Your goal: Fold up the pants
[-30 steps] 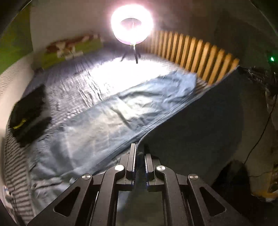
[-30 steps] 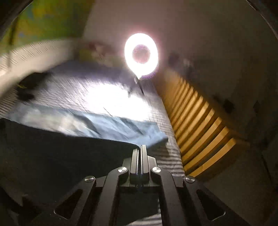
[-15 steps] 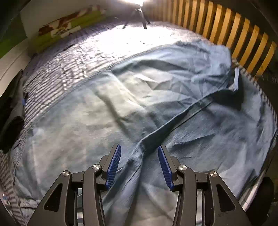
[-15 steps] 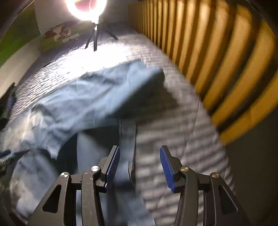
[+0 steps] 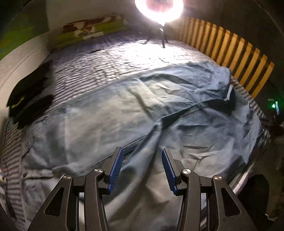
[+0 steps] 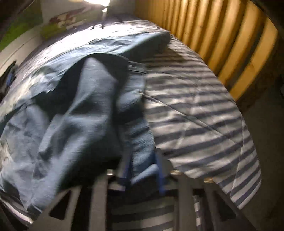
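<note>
My right gripper [image 6: 143, 176] has just been closing on the pants [image 6: 85, 106] hem; I should pinch tight. My left gripper [image 5: 142, 170] hangs half open, empty.

Blue pants [image 5: 142, 110] on a blue-and-white striped sheet [image 6: 195, 99], beside yellow wooden slats [image 5: 230, 51].

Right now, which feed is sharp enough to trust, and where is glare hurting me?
Left wrist view: mostly sharp; the ring light blows out the top and bleaches the striped bedsheet below. Right wrist view: motion-smeared throughout; the blue denim pants and jaws blur together.
</note>
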